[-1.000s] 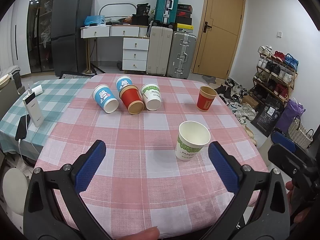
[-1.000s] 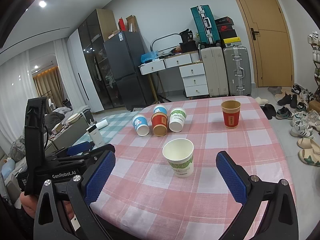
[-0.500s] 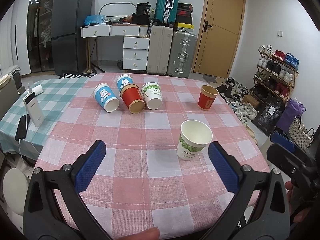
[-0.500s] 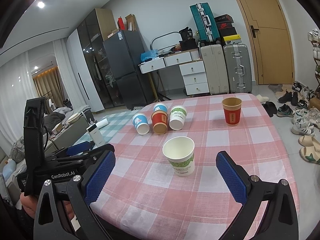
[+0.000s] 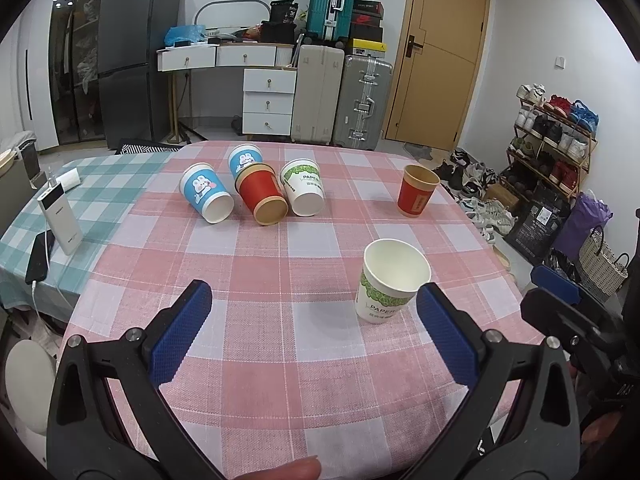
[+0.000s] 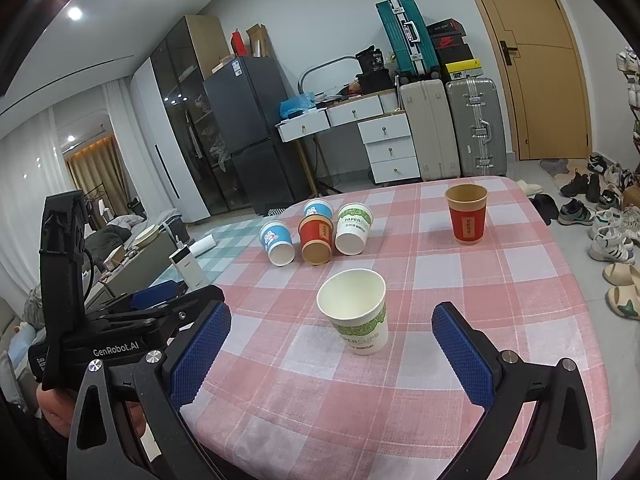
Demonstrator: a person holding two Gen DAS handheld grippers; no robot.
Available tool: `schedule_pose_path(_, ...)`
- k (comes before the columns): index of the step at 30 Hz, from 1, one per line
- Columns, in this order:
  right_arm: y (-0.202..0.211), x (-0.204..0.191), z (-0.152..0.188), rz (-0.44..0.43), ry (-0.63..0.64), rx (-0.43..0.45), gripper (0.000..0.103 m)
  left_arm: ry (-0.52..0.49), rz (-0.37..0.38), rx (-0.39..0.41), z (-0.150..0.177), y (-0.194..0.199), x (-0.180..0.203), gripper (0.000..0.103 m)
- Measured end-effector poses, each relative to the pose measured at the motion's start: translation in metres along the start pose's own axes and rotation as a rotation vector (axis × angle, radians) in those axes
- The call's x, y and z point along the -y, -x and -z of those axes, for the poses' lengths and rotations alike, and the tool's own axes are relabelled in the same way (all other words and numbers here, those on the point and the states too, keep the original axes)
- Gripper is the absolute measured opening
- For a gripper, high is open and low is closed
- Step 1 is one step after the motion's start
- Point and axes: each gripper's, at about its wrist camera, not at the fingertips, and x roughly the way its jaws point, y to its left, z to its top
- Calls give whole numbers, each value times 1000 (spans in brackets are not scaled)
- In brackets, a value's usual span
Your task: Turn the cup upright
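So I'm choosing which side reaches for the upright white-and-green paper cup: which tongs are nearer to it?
Right. The right tongs face the upright white-and-green paper cup head-on, open, just short of it. The left tongs sit farther left, the cup beside their right finger.

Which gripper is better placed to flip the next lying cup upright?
Left, probably. The lying cups, the blue cup, red cup and white cup, lie on the left half of the table. The open left gripper faces them; the open right gripper faces the upright white cup.
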Motion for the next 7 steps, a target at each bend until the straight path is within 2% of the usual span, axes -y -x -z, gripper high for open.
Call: schedule_pose_path(7,-10,6,0,0,-9,-26,103,3,14,-1,-3,-9,-5,102)
